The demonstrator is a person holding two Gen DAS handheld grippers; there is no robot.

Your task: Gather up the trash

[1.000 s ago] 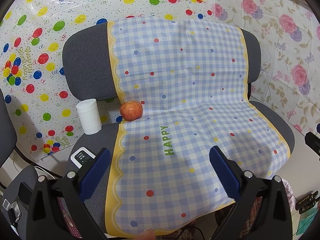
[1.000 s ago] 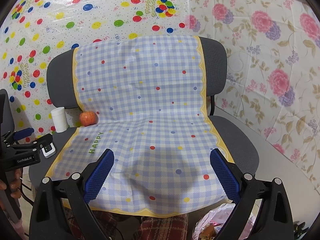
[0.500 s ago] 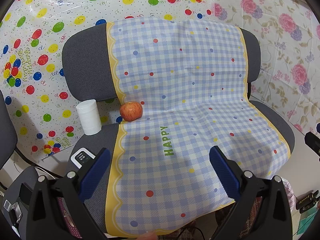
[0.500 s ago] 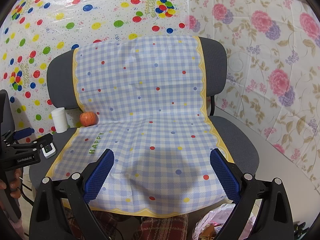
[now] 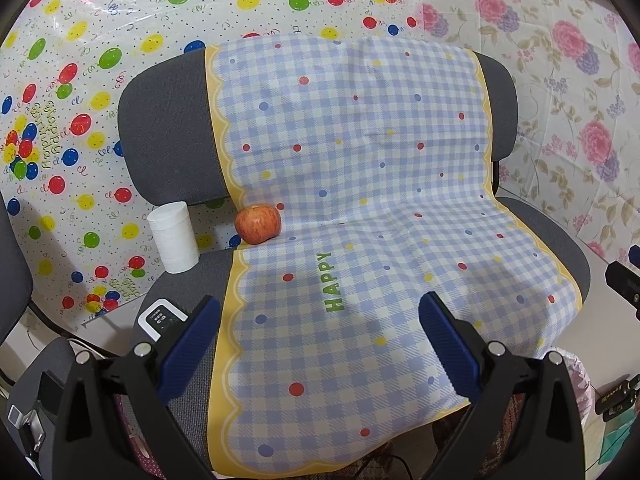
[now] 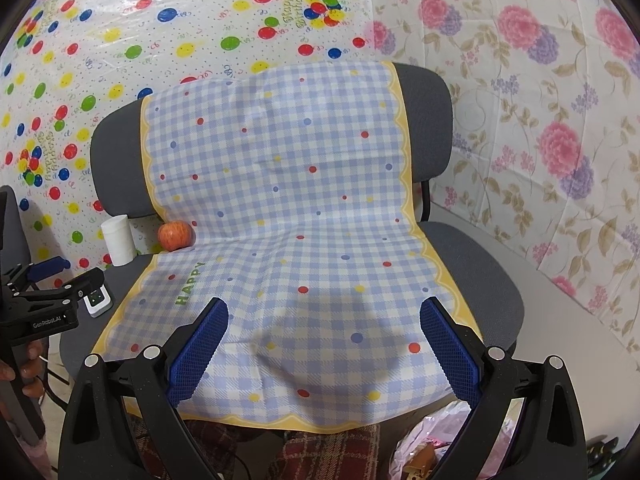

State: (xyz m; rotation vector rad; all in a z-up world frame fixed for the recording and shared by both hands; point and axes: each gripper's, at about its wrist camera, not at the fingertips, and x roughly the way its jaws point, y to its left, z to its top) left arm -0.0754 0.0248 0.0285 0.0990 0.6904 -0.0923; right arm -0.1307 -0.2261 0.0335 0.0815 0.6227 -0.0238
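Both grippers, the left gripper (image 5: 319,338) and the right gripper (image 6: 323,340), are hanging with blue fingers spread wide and holding nothing over the front of the checked cloth (image 5: 360,208) on the gray chair (image 5: 168,132), while farther back the apple (image 5: 257,224) and the white roll (image 5: 174,238) are sitting near the chair's back.

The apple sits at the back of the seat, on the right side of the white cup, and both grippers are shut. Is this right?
One thing is wrong: both grippers are open. The left wrist view shows the left gripper with its jaws wide apart and empty; the right wrist view shows the same for the right gripper. The apple does sit at the back of the seat, right of the white cup.
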